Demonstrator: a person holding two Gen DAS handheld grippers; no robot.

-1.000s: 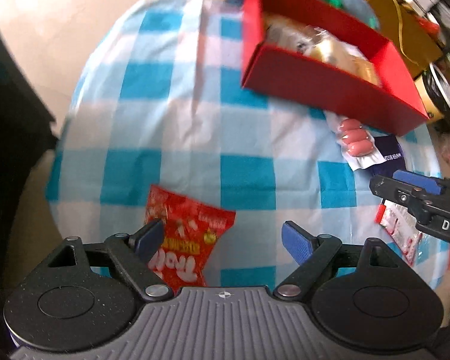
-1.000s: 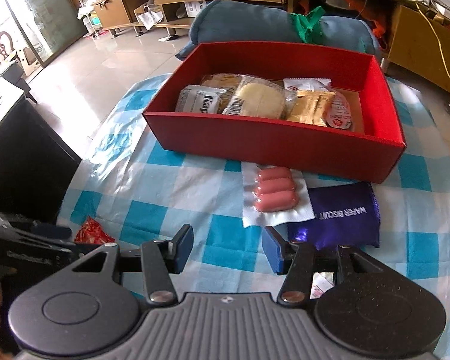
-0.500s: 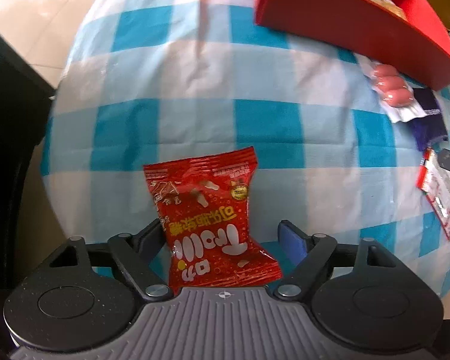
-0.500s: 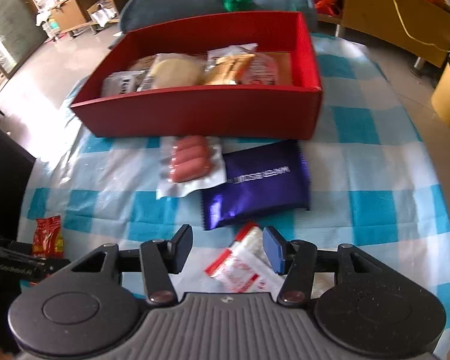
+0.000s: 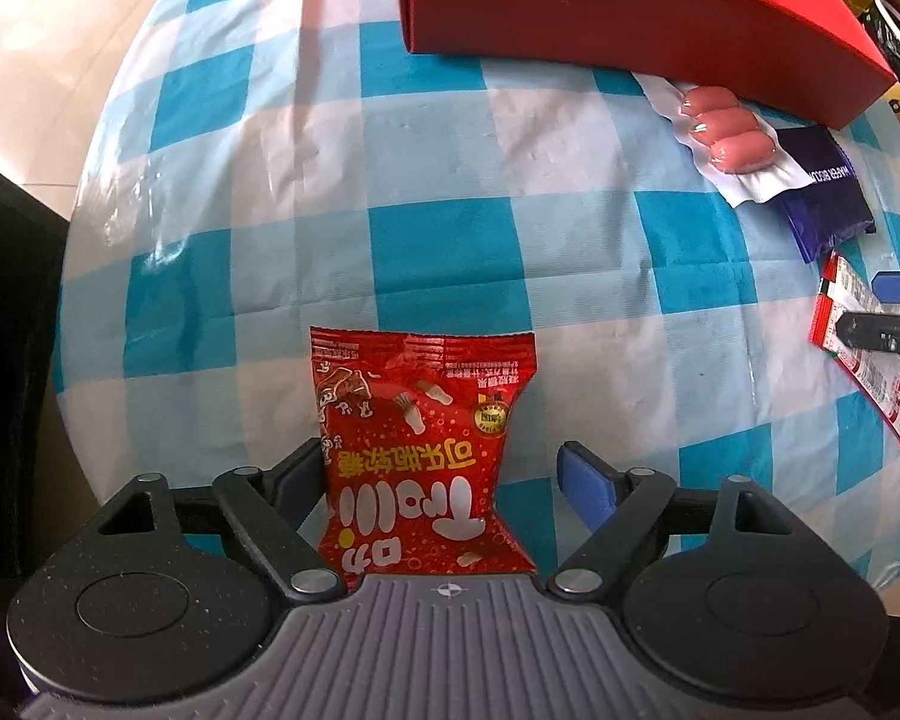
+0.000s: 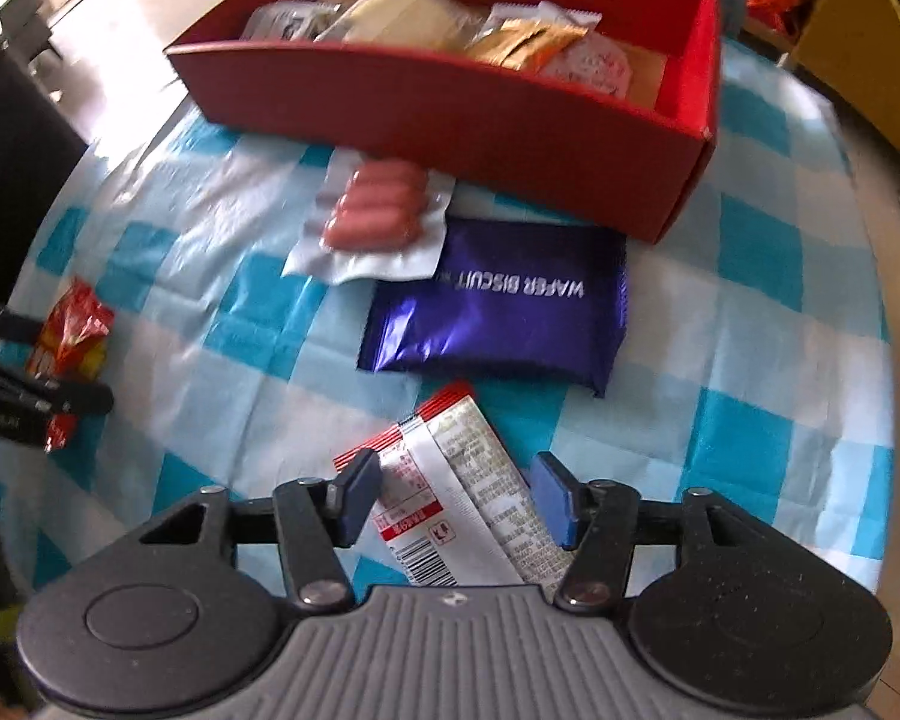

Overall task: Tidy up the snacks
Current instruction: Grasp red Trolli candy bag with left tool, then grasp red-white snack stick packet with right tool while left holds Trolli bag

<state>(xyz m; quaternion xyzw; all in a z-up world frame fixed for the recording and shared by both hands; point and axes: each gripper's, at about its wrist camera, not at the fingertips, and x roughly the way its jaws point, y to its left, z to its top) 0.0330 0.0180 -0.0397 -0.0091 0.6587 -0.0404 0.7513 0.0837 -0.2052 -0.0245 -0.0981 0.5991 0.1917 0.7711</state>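
My left gripper [image 5: 444, 474] is spread wide around a red foil gummy-candy packet with white lettering [image 5: 420, 456], which lies flat on the blue-and-white checked plastic tablecloth [image 5: 426, 180] near the cloth's left edge. The packet's left side sits against my left finger, while a clear gap separates its right side from the blue pad of the other finger [image 5: 585, 483], so nothing is clamped.

My right gripper [image 6: 453, 495] is also spread, at a medium width, straddling a long red-and-white sachet with printed text and a barcode [image 6: 456, 492] that lies near the cloth's near edge. I cannot tell whether either pad touches it.

Just beyond the sachet lies a shiny purple wafer-biscuit pack [image 6: 504, 306], flat on the cloth. A clear vacuum pack of three pink sausages [image 6: 378, 210] overlaps the purple pack's far left corner and reaches the near wall of the red rectangular cardboard box [image 6: 450, 114]. The box stands open at the far side of the cloth and holds several wrapped snacks, among them a pale round bread in clear film [image 6: 402, 15] and a golden-orange wrapper [image 6: 528, 42]; its right end shows bare floor.

In the right wrist view the red candy packet appears far to the left, well apart from the other loose snacks.
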